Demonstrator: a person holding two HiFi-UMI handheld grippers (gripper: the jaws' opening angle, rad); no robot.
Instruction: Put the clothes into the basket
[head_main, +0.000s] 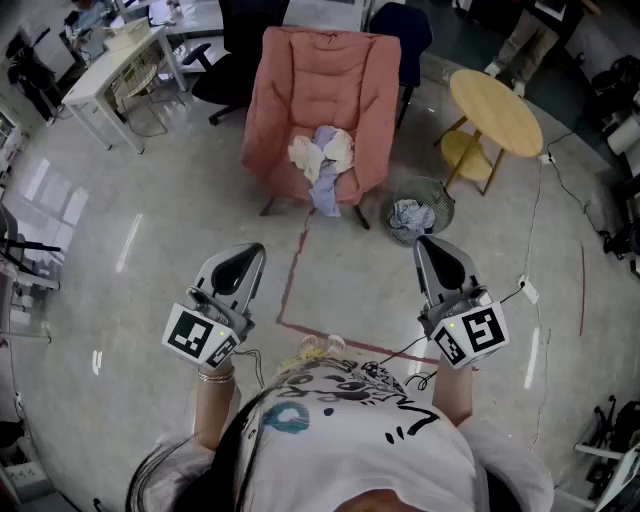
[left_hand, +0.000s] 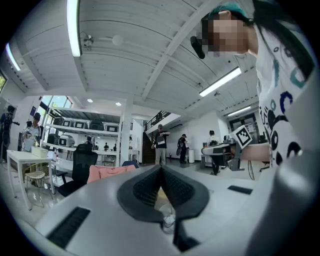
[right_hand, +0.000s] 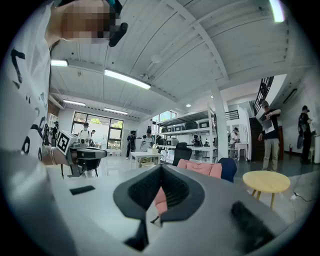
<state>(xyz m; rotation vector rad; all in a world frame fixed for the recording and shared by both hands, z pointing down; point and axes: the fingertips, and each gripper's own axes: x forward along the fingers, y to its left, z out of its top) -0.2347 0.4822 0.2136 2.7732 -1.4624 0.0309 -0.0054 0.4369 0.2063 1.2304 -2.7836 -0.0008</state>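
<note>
Pale clothes (head_main: 322, 160) on pink chair (head_main: 300, 80), far beyond clenched left hand-held gripper (head_main: 248, 254), clenched right hand-held gripper (head_main: 430, 246)

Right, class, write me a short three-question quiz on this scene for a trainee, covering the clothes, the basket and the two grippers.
1. True or false: the clothes lie piled on the seat of the pink chair.
2. Where does the wire basket stand? A on the round table; B on the floor beside the chair; C under the white desk.
3. How do the jaws of the left gripper and the right gripper stand, and what do they hold?
Key: 1 true. 2 B. 3 Both shut, holding nothing.
</note>
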